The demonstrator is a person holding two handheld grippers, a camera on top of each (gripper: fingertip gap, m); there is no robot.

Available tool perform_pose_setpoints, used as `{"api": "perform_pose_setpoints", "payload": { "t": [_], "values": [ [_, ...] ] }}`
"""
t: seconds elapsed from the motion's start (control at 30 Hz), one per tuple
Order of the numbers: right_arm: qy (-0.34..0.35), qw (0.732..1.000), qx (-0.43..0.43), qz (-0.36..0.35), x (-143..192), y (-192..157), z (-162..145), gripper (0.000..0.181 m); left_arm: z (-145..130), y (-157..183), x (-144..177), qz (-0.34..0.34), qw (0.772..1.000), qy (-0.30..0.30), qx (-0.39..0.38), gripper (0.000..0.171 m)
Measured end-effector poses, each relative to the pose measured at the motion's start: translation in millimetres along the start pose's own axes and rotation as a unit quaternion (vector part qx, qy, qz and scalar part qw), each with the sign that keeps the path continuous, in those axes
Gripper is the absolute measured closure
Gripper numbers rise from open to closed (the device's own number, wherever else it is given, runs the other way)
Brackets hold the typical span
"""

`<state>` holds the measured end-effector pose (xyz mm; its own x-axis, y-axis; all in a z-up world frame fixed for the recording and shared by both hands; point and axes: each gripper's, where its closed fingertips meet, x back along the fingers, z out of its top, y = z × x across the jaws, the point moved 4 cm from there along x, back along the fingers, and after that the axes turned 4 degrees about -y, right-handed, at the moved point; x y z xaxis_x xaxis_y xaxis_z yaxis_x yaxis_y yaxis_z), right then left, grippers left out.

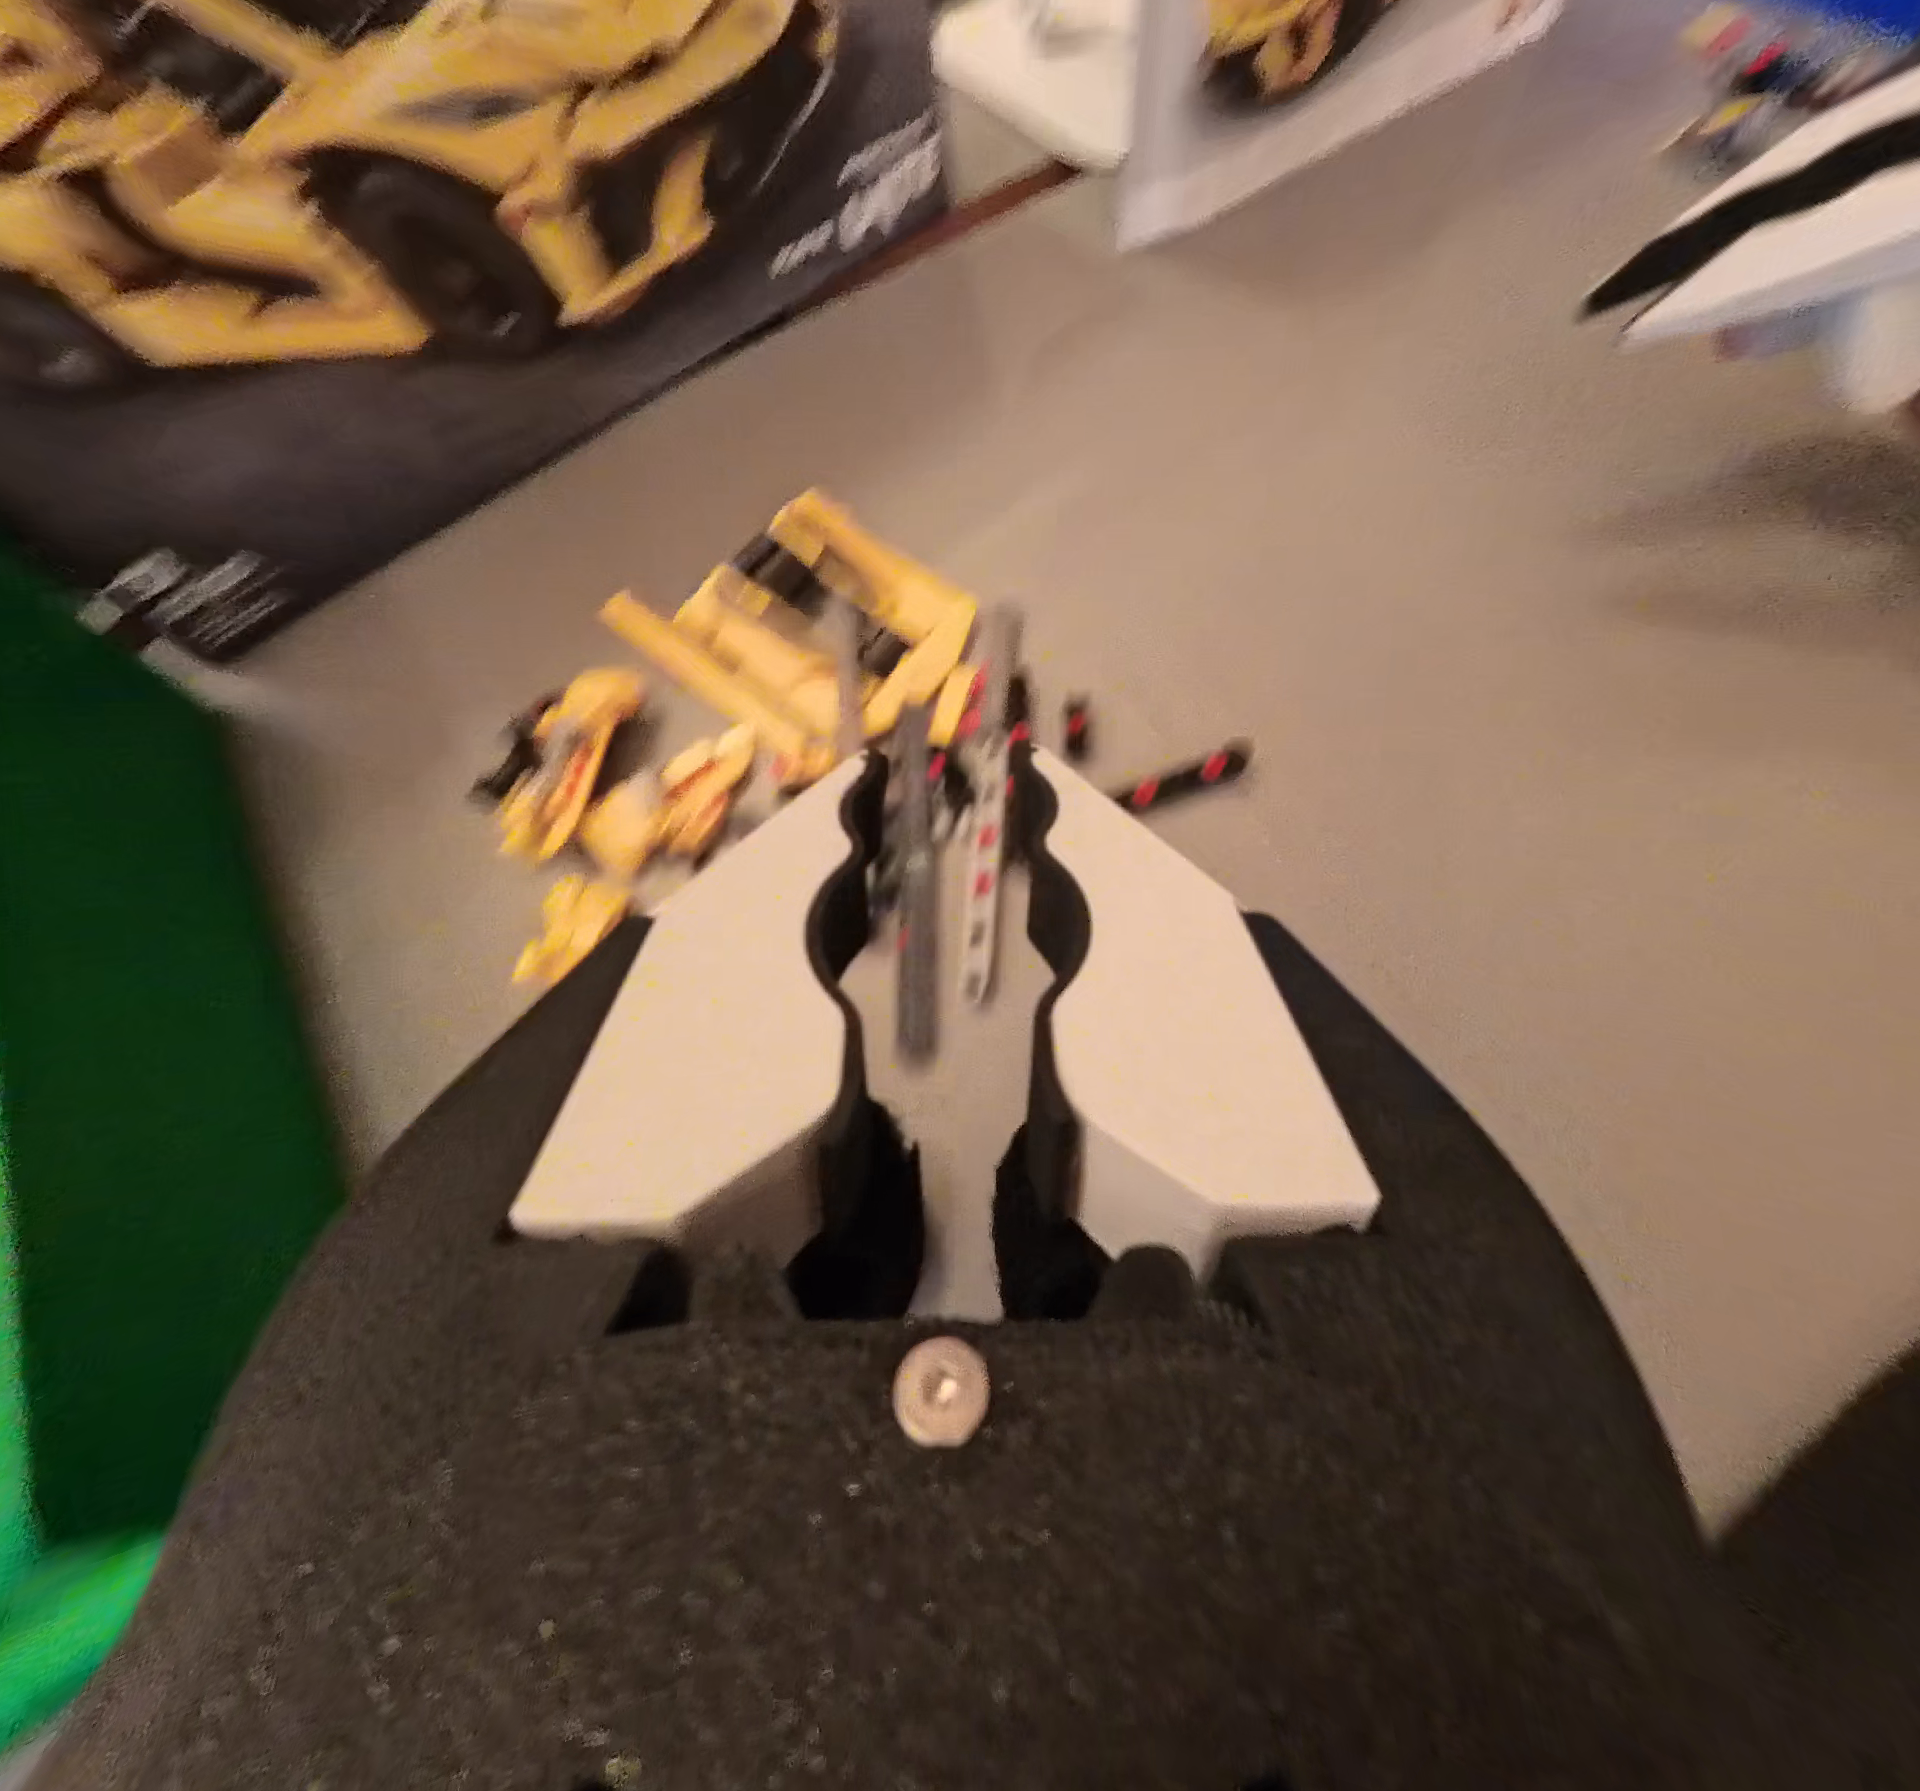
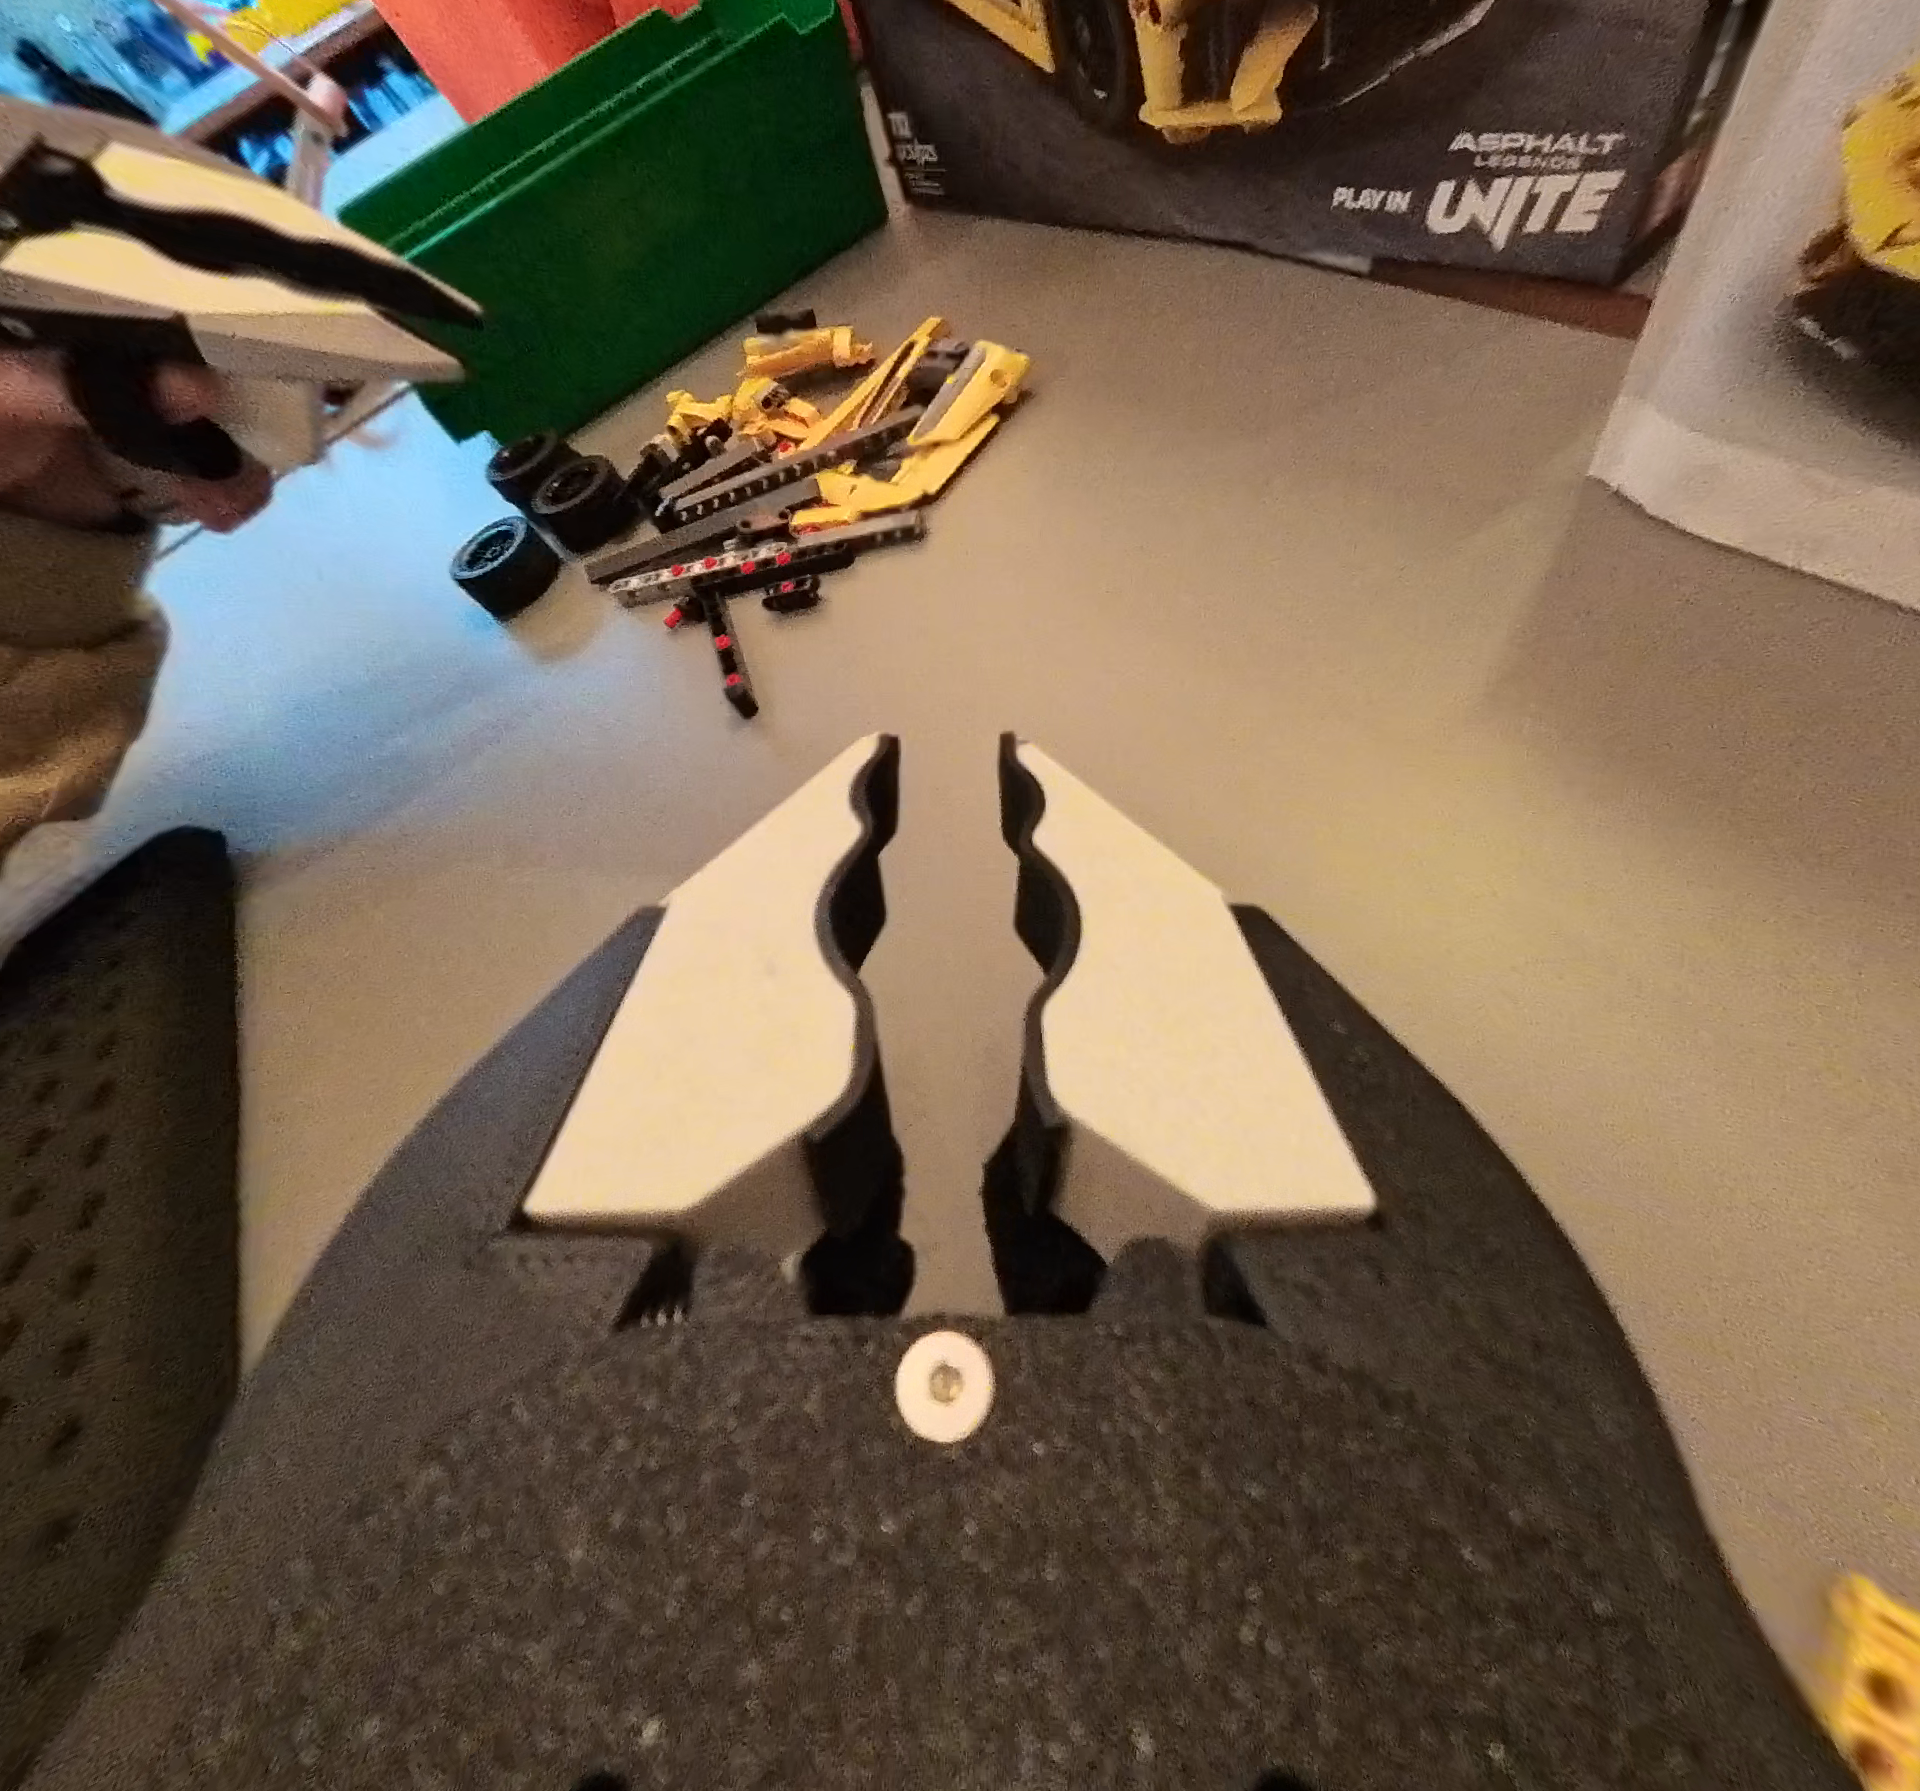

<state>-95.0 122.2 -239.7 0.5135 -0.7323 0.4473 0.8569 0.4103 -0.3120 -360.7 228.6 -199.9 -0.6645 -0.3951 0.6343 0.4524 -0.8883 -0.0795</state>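
Left claw [image 1: 951, 770] spread over grey beams [image 1: 914, 910] | right claw [image 2: 948, 754] spread, empty | lettered car box [image 2: 1299, 58]

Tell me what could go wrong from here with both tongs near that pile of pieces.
1. The left view is blurred, so the left tongs seem to move fast; open over the beams, they could scatter the loose pile.
2. The wheels at the pile's edge might roll if bumped.
3. The right tongs, open and empty, point at the same pile; the two could collide.
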Motion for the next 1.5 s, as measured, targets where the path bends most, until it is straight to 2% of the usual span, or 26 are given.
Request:
{"api": "perform_pose_setpoints", "payload": {
  "t": [0.1,0.17,0.23,0.33,0.47,0.67,0.8,0.9,1.0,1.1,1.17,1.23,1.27,1.3,1.37,1.43,1.5],
  "values": [
    [0.013,0.999,-0.010,0.049,0.8,-21.8,-4.6,0.163,-36.1,13.4,15.3,-0.019,0.999,-0.027,0.006,0.147],
    [0.014,0.999,0.005,0.039,-0.6,-23.9,-8.8,0.165,-48.1,31.4,9.6,-0.049,0.998,-0.032,0.007,0.147],
    [-0.016,0.999,0.012,0.029,-5.8,-22.5,-14.9,0.165,-55.2,44.7,-4.1,-0.066,0.996,-0.053,-0.002,0.147],
    [-0.017,0.999,0.021,0.034,-7.7,-25.3,-14.3,0.165,-52.3,65.0,-23.9,-0.101,0.991,-0.084,-0.029,0.147],
    [-0.011,0.999,0.025,0.027,-3.4,-24.2,-11.1,0.165,-30.8,73.1,-54.2,-0.104,0.979,-0.105,-0.142,0.146],
    [-0.005,1.000,0.012,0.024,1.5,-14.8,-8.8,0.166,-17.5,58.1,-82.5,-0.143,0.929,-0.217,-0.263,0.144],
    [-0.001,0.999,-0.007,0.031,3.3,-9.7,-7.8,0.167,-20.9,64.4,-93.9,-0.194,0.900,-0.251,-0.298,0.144],
    [0.003,0.999,-0.017,0.041,5.1,-10.6,-5.7,0.167,-24.6,61.2,-103.4,-0.175,0.890,-0.273,-0.320,0.143],
    [0.005,0.999,-0.015,0.045,5.5,-13.2,-4.9,0.166,-24.7,66.7,-105.3,-0.180,0.895,-0.275,-0.301,0.164],
    [0.002,0.999,-0.008,0.045,4.5,-15.8,-5.5,0.165,-23.3,68.7,-102.2,-0.130,0.905,-0.258,-0.314,0.164],
    [0.005,0.998,-0.003,0.055,4.0,-19.6,-4.9,0.162,-10.2,76.6,-90.7,-0.095,0.939,-0.182,-0.277,0.165],
    [0.011,0.996,0.002,0.085,4.2,-29.1,-3.1,0.159,6.9,95.4,-71.1,-0.106,0.979,-0.068,-0.163,0.165],
    [0.015,0.994,0.001,0.106,4.5,-35.6,-1.8,0.158,11.8,98.6,-62.6,-0.093,0.990,-0.019,-0.107,0.165],
    [0.018,0.992,-0.001,0.122,4.4,-41.3,-0.8,0.157,7.7,100.1,-57.3,-0.083,0.994,-0.005,-0.066,0.165],
    [0.012,0.991,-0.001,0.132,0.8,-47.6,-2.9,0.158,-16.9,98.4,-55.0,-0.051,0.996,-0.058,-0.042,0.165],
    [-0.013,0.994,0.010,0.109,-6.6,-45.8,-10.9,0.160,-36.6,89.5,-50.0,-0.006,0.994,-0.100,-0.046,0.165],
    [-0.032,0.993,0.017,0.109,-11.4,-46.9,-16.8,0.161,-36.7,89.4,-38.8,-0.023,0.997,-0.068,0.010,0.165]
  ]
}}
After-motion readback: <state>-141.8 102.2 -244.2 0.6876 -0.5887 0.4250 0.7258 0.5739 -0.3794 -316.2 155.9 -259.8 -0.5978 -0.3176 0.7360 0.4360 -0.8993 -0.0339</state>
